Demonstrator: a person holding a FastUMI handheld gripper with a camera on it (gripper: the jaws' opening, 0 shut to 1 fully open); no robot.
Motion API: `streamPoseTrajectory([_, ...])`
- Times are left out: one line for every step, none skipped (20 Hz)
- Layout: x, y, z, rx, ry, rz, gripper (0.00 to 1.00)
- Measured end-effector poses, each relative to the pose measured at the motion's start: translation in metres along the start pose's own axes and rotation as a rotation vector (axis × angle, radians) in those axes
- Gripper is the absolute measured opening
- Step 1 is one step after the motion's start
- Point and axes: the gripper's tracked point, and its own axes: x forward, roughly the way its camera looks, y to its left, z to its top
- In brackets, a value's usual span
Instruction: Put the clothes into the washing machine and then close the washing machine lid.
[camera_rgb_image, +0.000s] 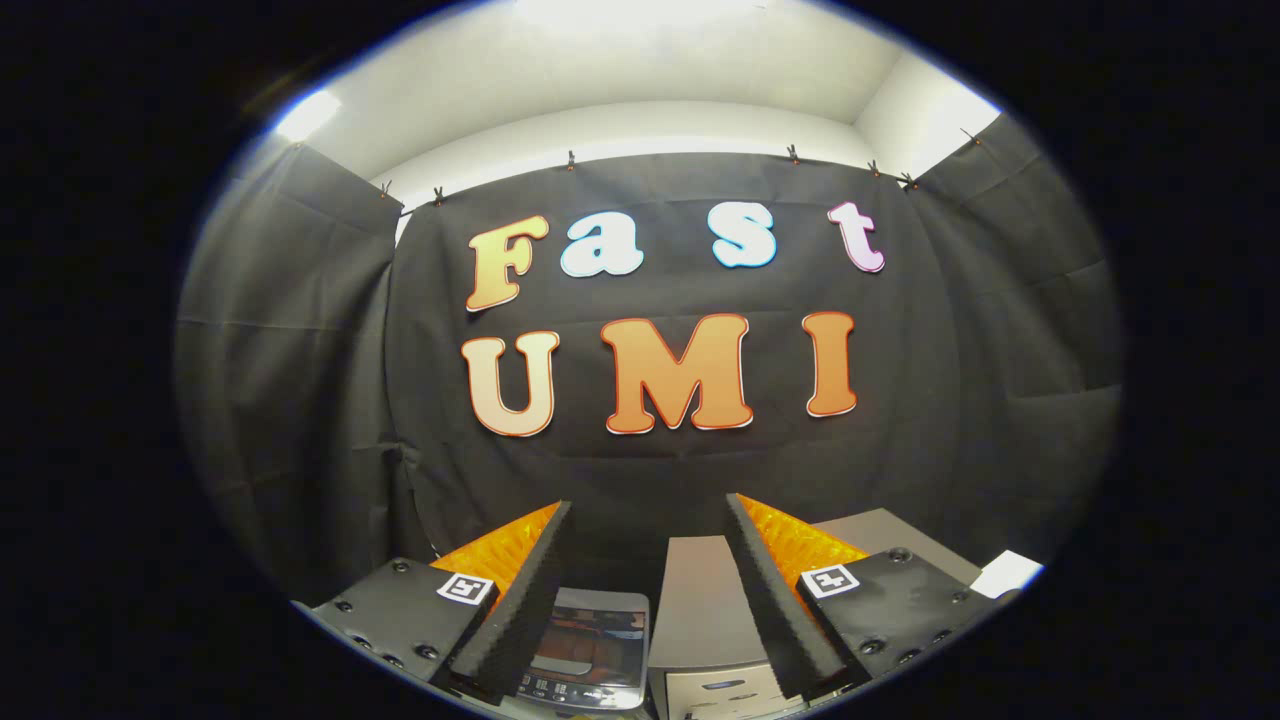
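Held high, the hand-held gripper (648, 520) has its two fingers spread wide apart with nothing between them, and the gap opens straight onto free air.

Below the fingers, between their bases, sits a small washing machine (590, 650). Its lid (592, 640) is a dark glossy panel in a pale frame with a row of buttons along its near edge; something reddish shows in the glass, though whether that is clothing inside or a reflection cannot be told. Whether the lid is fully shut is unclear from this angle.

Just beside it, toward the right finger, stands a grey box-like cabinet (705, 610) with a flat top and a pale front. A white sheet (1005, 573) lies past the right finger.

Beyond, a black cloth wall (300, 380) closes the booth on three sides, well apart from the fingers, with a white ceiling (640, 70) above.
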Motion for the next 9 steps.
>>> streamPoseTrajectory([-0.005,-0.005,0.005,-0.013,-0.007,-0.002,0.99])
streamPoseTrajectory([-0.011,-0.008,0.01,-0.021,-0.012,-0.004,0.99])
streamPoseTrajectory([-0.017,-0.012,0.014,-0.024,-0.016,-0.002,0.99])
streamPoseTrajectory([-0.022,-0.013,0.019,-0.023,-0.021,0.002,0.99])
streamPoseTrajectory([-0.027,-0.016,0.023,-0.023,-0.028,0.001,0.99])
streamPoseTrajectory([-0.034,-0.02,0.028,-0.024,-0.038,-0.001,0.99])
streamPoseTrajectory([-0.041,-0.025,0.034,-0.026,-0.05,-0.007,0.99])
streamPoseTrajectory([-0.048,-0.028,0.04,-0.025,-0.063,-0.013,0.99])
streamPoseTrajectory([-0.054,-0.032,0.045,-0.022,-0.077,-0.018,0.99])
